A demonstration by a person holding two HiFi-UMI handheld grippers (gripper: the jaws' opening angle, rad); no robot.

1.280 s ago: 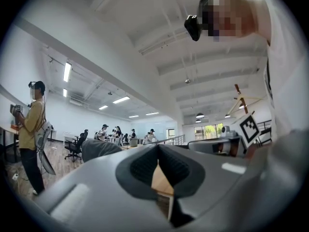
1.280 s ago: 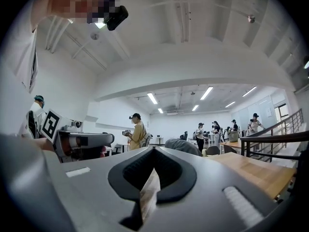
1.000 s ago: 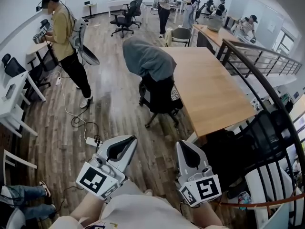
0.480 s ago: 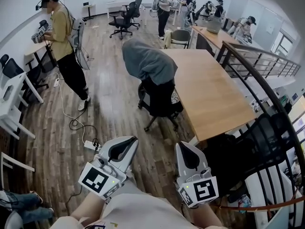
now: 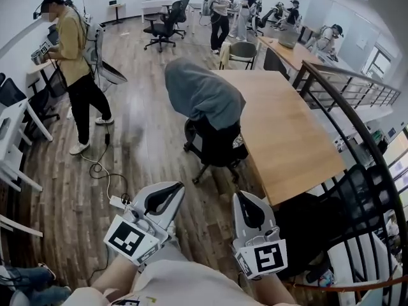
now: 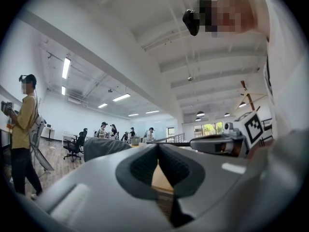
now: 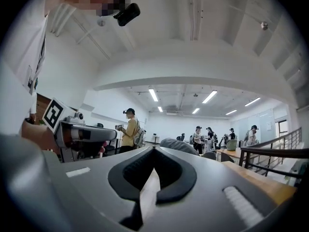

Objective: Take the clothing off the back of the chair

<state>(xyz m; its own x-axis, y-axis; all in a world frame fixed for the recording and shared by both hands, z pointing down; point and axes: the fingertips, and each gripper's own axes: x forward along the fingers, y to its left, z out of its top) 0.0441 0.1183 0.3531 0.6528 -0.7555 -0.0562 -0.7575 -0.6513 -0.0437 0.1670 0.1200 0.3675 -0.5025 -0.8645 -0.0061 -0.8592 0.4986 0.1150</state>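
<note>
A grey hooded garment [image 5: 203,96] hangs over the back of a black office chair [image 5: 218,144] beside the wooden table, in the middle of the head view. Both grippers are low in that view, well short of the chair and pointing level at it. The left gripper [image 5: 171,189] is shut with nothing in it. The right gripper [image 5: 240,196] is shut and empty too. Past the closed tips of the left gripper [image 6: 157,147] the garment [image 6: 104,147] shows as a grey hump. It also shows far off [image 7: 177,144] beyond the closed right gripper [image 7: 153,150].
A long wooden table [image 5: 284,123] stands right of the chair, with a black railing [image 5: 357,116] beyond it. A person in a yellow shirt [image 5: 71,50] stands at the white desks [image 5: 16,129] on the left. A power strip with cable [image 5: 117,201] lies on the floor. More chairs [image 5: 167,23] and people are at the back.
Both grippers and the view have moved forward toward the chair, which now sits nearer. The person in yellow has shifted left. The jaws stayed shut.
</note>
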